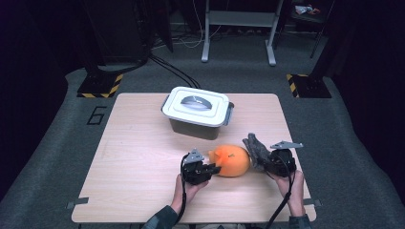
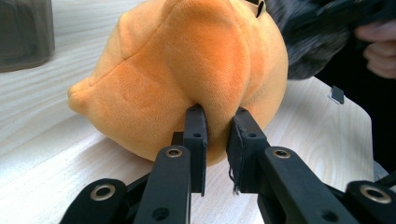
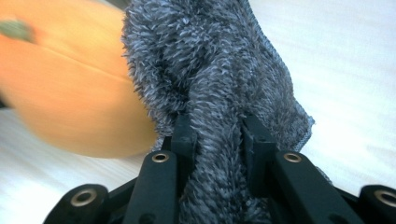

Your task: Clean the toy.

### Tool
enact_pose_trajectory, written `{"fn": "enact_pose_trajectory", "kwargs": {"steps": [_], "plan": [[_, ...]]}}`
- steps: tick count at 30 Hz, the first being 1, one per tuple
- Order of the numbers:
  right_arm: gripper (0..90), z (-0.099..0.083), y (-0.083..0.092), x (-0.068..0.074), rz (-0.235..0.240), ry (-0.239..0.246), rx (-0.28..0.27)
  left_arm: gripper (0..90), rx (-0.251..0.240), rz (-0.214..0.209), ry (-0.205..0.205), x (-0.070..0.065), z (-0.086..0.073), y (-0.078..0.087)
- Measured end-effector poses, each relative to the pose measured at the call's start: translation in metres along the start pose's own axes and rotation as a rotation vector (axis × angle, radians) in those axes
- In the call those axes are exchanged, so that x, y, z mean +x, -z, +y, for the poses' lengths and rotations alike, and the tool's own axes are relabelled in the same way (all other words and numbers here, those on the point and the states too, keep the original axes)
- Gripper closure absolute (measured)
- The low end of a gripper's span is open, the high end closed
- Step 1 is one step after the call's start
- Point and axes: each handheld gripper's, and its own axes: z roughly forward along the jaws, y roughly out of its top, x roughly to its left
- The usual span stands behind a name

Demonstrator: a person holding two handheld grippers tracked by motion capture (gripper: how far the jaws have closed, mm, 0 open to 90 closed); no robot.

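Note:
An orange plush toy lies on the wooden table, near the front edge. My left gripper meets it from the left and is shut on a fold of its fabric; the jaws pinch the plush between them. My right gripper is shut on a grey fluffy cloth, whose pile bulges out between the jaws. The cloth rests against the right side of the plush toy. In the left gripper view the cloth is behind the plush.
A grey bin with a white lid stands behind the plush at the table's middle back, also seen as a dark container. A person's hand holds the right gripper. Bare tabletop stretches to the left.

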Motion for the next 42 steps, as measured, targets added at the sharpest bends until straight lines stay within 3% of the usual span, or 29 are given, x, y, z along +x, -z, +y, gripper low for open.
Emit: {"fn": "enact_pose_trajectory", "kwargs": {"steps": [3,4,7,12,19,23,25,32,36,42], "plan": [[70.6,0.005,0.009,0.008,0.008,0.023,-0.023,78.4,0.005,0.001,-0.006,0.0,0.0,0.0],[70.5,0.01,0.017,0.02,0.024,0.055,-0.039,78.4,0.003,0.004,-0.007,0.0,0.0,0.0],[70.5,0.017,0.02,0.037,0.041,0.109,-0.038,78.3,0.003,0.004,-0.008,0.0,0.0,0.0],[70.5,0.022,0.009,0.054,0.049,0.158,-0.005,77.1,0.007,0.0,-0.011,0.0,0.001,0.0],[70.6,0.023,-0.004,0.056,0.048,0.145,0.012,68.2,0.004,0.026,-0.041,0.0,0.001,0.002],[70.5,0.024,-0.006,0.052,0.045,0.156,0.01,55.5,0.014,0.081,-0.109,-0.004,0.0,0.002],[70.6,0.024,-0.006,0.052,0.043,0.137,0.016,49.4,0.024,0.104,-0.135,-0.005,-0.002,0.001],[70.4,0.024,-0.008,0.048,0.047,0.135,0.012,40.6,0.046,0.15,-0.162,-0.005,-0.007,-0.008],[70.4,0.023,-0.008,0.048,0.042,0.115,0.013,45.4,0.051,0.171,-0.212,-0.009,-0.005,-0.011],[70.7,0.022,-0.007,0.047,0.041,0.119,0.003,70.8,0.067,0.173,-0.235,-0.011,-0.005,-0.013]]}}
